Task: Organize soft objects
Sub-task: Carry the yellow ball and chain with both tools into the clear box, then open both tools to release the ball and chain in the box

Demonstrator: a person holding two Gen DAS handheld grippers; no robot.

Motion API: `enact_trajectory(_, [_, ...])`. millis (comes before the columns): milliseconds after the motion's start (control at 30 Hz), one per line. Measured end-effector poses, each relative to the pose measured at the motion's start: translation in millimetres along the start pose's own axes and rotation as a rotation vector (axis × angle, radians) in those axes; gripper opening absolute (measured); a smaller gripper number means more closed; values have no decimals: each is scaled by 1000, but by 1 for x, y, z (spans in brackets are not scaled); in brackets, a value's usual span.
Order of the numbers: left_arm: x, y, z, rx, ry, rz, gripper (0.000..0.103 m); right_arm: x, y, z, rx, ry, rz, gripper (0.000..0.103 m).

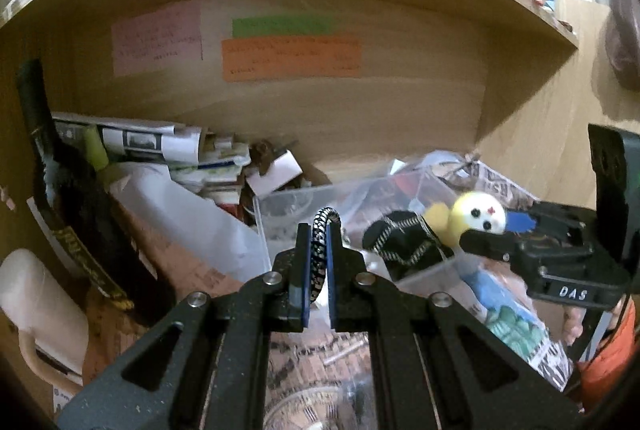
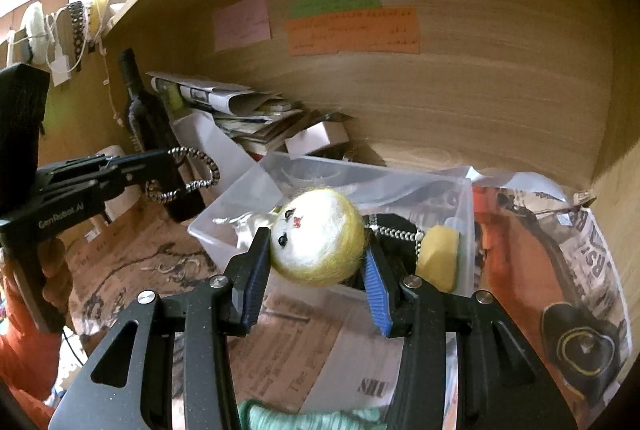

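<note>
My left gripper (image 1: 319,242) is shut on a black-and-white braided cord loop (image 1: 325,226), held above a clear plastic bin (image 1: 280,202); the loop also shows in the right wrist view (image 2: 192,174), in the left gripper (image 2: 160,170). My right gripper (image 2: 316,258) is shut on a yellow-and-white felt ball with a face (image 2: 316,236), just over the bin's near wall (image 2: 466,230). In the left wrist view the ball (image 1: 480,216) sits in the right gripper (image 1: 496,234). A black fabric piece (image 1: 404,242) and a yellow foam piece (image 2: 438,256) lie in the bin.
The wooden shelf niche has coloured notes (image 2: 352,30) on its back wall. A dark bottle (image 2: 148,118), stacked papers (image 2: 224,98) and a white jug (image 1: 44,306) stand at the left. Newspaper (image 2: 560,250) covers the floor. Green yarn (image 2: 312,418) lies near the front.
</note>
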State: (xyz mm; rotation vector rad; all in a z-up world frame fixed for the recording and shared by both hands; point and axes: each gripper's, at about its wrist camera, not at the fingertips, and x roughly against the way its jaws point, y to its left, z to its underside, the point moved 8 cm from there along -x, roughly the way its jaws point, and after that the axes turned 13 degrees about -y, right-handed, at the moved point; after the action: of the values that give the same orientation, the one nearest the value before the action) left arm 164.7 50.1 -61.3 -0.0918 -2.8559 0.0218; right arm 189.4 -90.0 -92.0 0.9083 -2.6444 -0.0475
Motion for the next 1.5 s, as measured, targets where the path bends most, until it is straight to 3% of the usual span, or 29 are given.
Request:
enact_trajectory(433, [-65,13,23,39,82,-54,6,-55,-13,22,-25,118,26,40])
enact_trajectory(633, [-82,5,45,42,168,-24,6,-66,-14,36,-20,169,30,42])
enact_trajectory(733, [-82,-1,51,43,193,-3,7,-65,-15,36,-16,172,34,46])
enact_trajectory(800, [-80,-3,53,43,200,2,10,-64,-15,34,-6,162,46,56])
enact_trajectory(867, [-77,-3,52,53,206,9,15,-61,-14,30,10,149,53,59])
enact_trajectory(1033, [-58,-3,40,73,167,20,41,-44,-9,17,52,104,66,60])
enact_trajectory(1200, [-31,-6,21,61,89,12,61,-15,-9,0,49,31,73,80])
enact_trajectory(1367, [-6,-7,10,62,28,10,74,16,-9,-11,40,-25,83,84])
enact_trajectory(1500, [12,-8,13,62,10,5,92,39,-10,-9,45,-50,101,92])
